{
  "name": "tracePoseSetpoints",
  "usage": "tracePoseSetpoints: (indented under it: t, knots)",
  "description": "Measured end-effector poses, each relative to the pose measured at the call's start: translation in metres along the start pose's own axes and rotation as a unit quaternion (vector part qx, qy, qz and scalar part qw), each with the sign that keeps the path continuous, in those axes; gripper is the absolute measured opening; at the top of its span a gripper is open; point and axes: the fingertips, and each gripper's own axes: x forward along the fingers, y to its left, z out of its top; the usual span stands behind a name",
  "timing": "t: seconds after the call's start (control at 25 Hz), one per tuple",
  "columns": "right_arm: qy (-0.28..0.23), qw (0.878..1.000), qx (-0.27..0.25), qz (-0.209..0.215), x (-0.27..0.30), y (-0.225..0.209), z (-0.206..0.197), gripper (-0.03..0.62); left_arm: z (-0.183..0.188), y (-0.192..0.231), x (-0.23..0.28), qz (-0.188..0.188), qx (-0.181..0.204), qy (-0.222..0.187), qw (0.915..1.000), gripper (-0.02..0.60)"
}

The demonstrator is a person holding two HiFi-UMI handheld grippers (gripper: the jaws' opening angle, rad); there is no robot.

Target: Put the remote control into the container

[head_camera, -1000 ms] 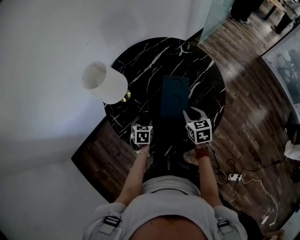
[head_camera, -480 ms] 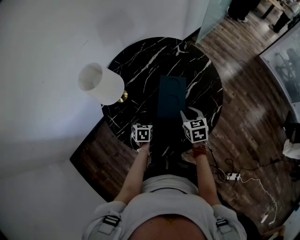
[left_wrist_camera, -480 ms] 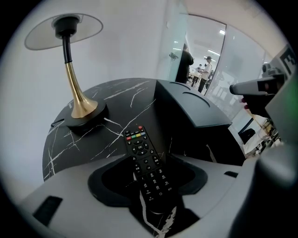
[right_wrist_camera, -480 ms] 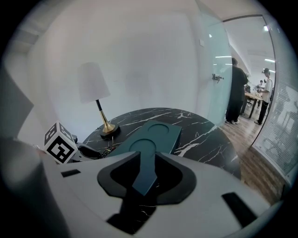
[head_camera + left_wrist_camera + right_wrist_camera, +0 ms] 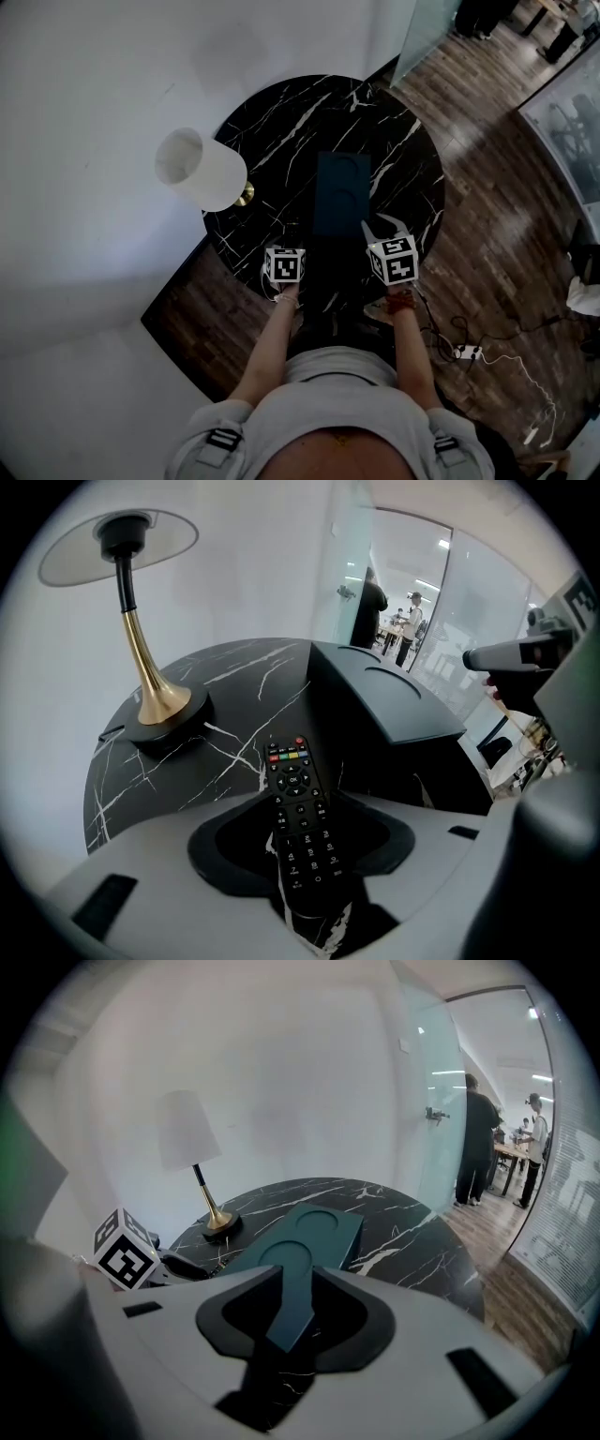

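Brass lamp on black marble table

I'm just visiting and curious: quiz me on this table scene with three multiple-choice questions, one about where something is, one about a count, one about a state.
1. Where does the remote control lie?
A. on a chair
B. on the black table, beside the container
C. on a shelf

2. How many round recesses mark the container's top?
A. one
B. two
C. four

3. How does the lamp stand?
A. upright
B. tipped over
C. hanging from a wire

Answers: 1 B, the left gripper view shows it flat on the marble; 2 B, two circles show on the teal top; 3 A, its gold stem rises straight from its base.
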Motion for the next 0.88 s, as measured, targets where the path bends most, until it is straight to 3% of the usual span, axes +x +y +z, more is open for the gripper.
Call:
tracePoseSetpoints:
  t: [0.48,0.88]
  knots:
    - [-0.011,1.000,0.005,0.003,-0.005,0.000,0.001,0.100,0.003,-0.004,-0.018,-0.011,-0.015,-0.012,0.9997,0.198]
    - [-0.021,1.000,0.003,0.005,-0.010,0.006,0.007,0.100,0.022,-0.021,-0.051,-0.034,-0.009,-0.054,0.9979,0.198]
